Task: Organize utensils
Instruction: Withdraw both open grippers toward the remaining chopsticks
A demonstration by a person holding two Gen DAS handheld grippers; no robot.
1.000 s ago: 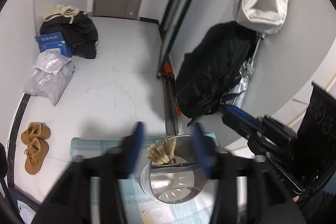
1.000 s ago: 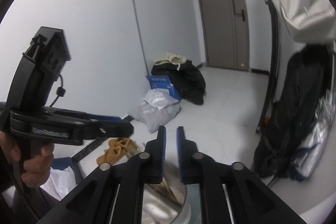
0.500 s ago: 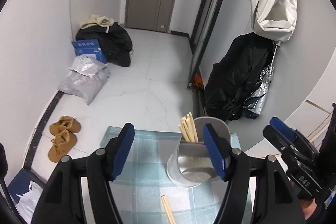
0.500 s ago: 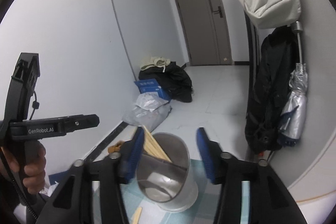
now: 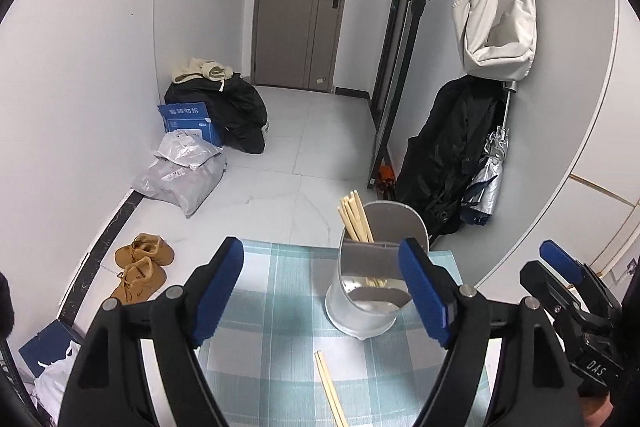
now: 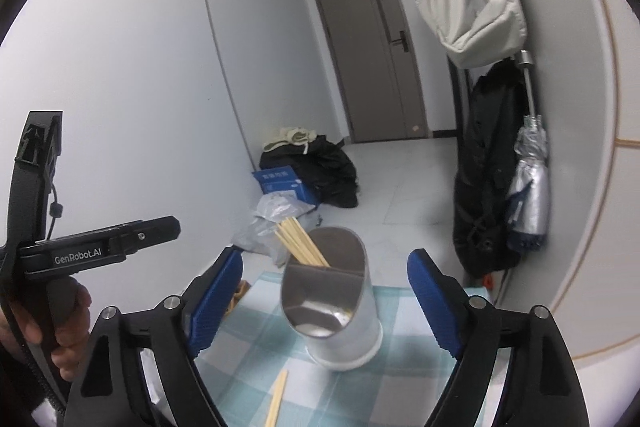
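A metal utensil holder stands on a blue-checked cloth; it also shows in the right wrist view. Several wooden chopsticks stand in its rear compartment, also seen from the right. A loose pair of chopsticks lies on the cloth in front of it. My left gripper is open and empty, above the cloth. My right gripper is open and empty, with the holder between its fingers in view. The right gripper also shows at the right edge of the left view.
The cloth-covered table ends just behind the holder. Beyond it lie brown shoes, grey parcels, a blue box and black bags on the floor. A black coat and white bag hang at right.
Both grippers have pulled back and up from the holder. The right gripper went from shut to open. The left gripper stayed open. A loose chopstick pair came into view.
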